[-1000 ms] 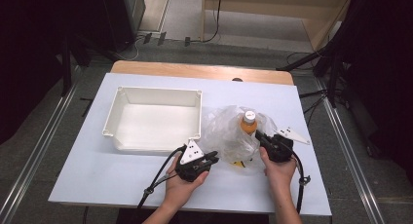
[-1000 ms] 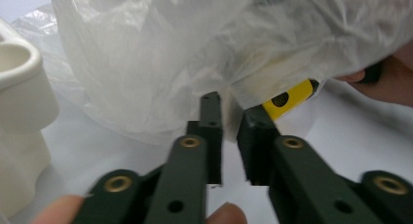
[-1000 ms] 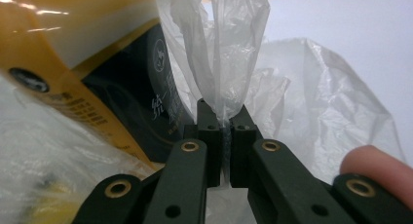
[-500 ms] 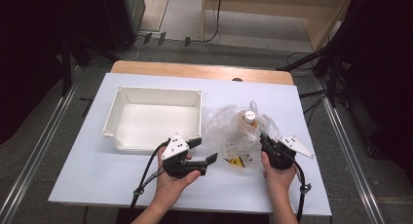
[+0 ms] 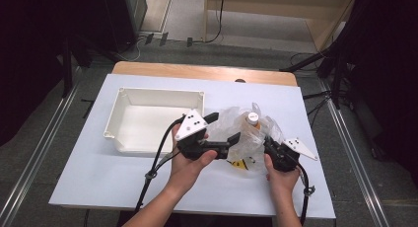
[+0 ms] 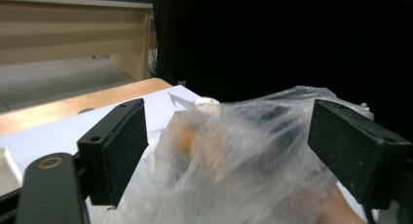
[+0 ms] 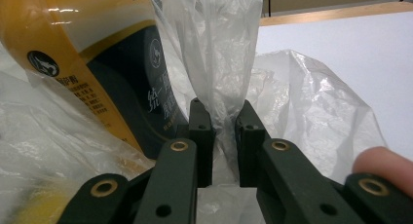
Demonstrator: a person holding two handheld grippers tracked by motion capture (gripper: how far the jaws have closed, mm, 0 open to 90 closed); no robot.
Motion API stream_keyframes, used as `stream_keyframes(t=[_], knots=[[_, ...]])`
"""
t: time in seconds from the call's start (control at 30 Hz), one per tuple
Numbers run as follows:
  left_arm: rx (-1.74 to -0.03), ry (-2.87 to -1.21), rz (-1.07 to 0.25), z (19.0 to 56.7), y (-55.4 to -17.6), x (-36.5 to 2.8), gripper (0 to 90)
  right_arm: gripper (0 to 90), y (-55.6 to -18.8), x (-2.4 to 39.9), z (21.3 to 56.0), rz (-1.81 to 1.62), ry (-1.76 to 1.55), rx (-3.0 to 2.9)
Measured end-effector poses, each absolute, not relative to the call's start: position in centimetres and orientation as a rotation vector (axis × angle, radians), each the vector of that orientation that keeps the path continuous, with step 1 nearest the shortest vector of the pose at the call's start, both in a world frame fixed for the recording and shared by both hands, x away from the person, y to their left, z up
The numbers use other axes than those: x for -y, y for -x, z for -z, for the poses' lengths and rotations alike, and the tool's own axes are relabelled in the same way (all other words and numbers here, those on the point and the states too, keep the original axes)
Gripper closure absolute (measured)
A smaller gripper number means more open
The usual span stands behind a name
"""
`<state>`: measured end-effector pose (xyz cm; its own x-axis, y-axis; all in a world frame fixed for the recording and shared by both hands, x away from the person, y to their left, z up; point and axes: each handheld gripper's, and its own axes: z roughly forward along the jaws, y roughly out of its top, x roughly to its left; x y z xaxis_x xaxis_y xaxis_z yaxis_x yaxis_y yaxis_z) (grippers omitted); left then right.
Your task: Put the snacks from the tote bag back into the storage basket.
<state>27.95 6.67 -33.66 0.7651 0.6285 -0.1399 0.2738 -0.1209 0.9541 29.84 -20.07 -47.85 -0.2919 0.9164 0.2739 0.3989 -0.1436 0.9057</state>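
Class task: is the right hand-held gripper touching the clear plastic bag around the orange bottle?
Touching. In the right gripper view, the right hand-held gripper has its black jaws pinched onto a bunched fold of the clear crinkled plastic bag.

Bottle label: round animal logo, pale script on dark panel, small print; none legible.

This looks like a lab or recording studio set up for tabletop trials. A white-topped table stands on grey carpet, flanked by metal floor rails on both sides. Black curtains hang beyond the left gripper's jaws, dark stand legs and cables lie behind the table, and pale wooden shelving closes the back.
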Motion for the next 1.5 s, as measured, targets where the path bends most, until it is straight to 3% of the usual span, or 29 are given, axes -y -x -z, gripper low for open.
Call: stream_keyframes(t=[0.07,0.1,0.13,0.2,0.3,0.47,0.73,0.8,0.83,0.87,0.93,1.07,1.3,1.5], knots=[[-0.73,-1.752,-0.361,34.3,-28.5,-5.8,49.4,82.4,-29.8,20.1,47.8,-1.44,-1.484,-1.658],[-0.758,-1.791,-0.373,35.0,-28.9,-5.3,49.4,82.4,-29.8,20.1,47.8,-1.441,-1.485,-1.658],[-0.791,-1.854,-0.336,36.4,-29.7,-4.7,72.4,82.3,-29.8,20.1,47.8,-1.438,-1.483,-1.66],[-0.813,-1.891,-0.305,37.3,-30.2,-4.5,80.6,82.3,-29.8,20.1,47.8,-1.437,-1.478,-1.66],[-0.915,-1.973,-0.275,41.0,-31.3,-4.3,86.2,82.3,-29.8,20.1,47.9,-1.438,-1.478,-1.662],[-0.987,-2.075,-0.325,45.0,-30.9,-4.2,87.4,82.2,-29.9,20.1,47.9,-1.437,-1.48,-1.667],[-0.983,-2.092,-0.362,47.6,-30.1,-4.4,87.3,80.1,-30.0,20.1,47.9,-1.434,-1.481,-1.674],[-0.981,-2.092,-0.384,47.7,-29.9,-4.3,87.4,75.3,-30.0,20.2,47.9,-1.447,-1.495,-1.676],[-0.981,-2.084,-0.378,47.7,-29.9,-4.3,87.3,66.1,-29.9,20.3,47.8,-1.471,-1.49,-1.683],[-0.984,-2.078,-0.374,47.7,-29.9,-4.4,87.3,66.1,-29.9,20.3,47.8,-1.471,-1.49,-1.683],[-0.99,-2.068,-0.372,47.7,-29.9,-4.6,87.2,55.4,-29.7,20.5,47.6,-1.481,-1.475,-1.687],[-0.988,-2.061,-0.365,47.7,-29.9,-4.6,87.0,50.9,-28.7,20.4,46.8,-1.484,-1.433,-1.697],[-0.988,-2.06,-0.367,47.7,-29.9,-4.6,86.4,43.5,-25.9,20.5,41.9,-1.463,-1.347,-1.528],[-0.99,-2.054,-0.36,47.7,-30.0,-4.6,86.4,50.7,-26.0,20.6,37.9,-1.481,-1.323,-1.426]])
